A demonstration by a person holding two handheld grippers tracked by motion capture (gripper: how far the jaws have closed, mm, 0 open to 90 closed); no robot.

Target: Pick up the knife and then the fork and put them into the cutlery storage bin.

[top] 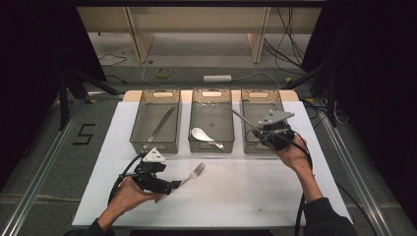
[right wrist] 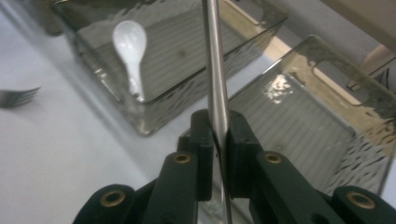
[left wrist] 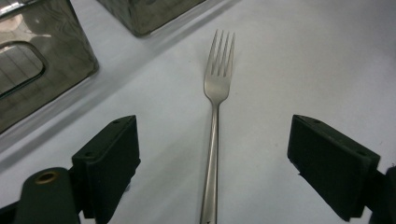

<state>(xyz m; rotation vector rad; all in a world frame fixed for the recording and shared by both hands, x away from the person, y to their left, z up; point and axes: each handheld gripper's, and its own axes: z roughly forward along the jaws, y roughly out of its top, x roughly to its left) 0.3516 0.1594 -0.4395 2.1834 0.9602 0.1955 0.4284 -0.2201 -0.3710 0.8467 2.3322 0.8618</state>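
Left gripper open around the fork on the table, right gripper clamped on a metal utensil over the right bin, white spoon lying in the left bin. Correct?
Not quite: the white spoon lies in the middle bin, as the high view shows. The left bin holds chopsticks. The rest stands.

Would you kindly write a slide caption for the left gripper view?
Open left claw straddling the handle of a steel fork lying on the white table.

Brushed metal fork (left wrist: 215,121); glossy, perhaps plastic white spoon (right wrist: 130,46)
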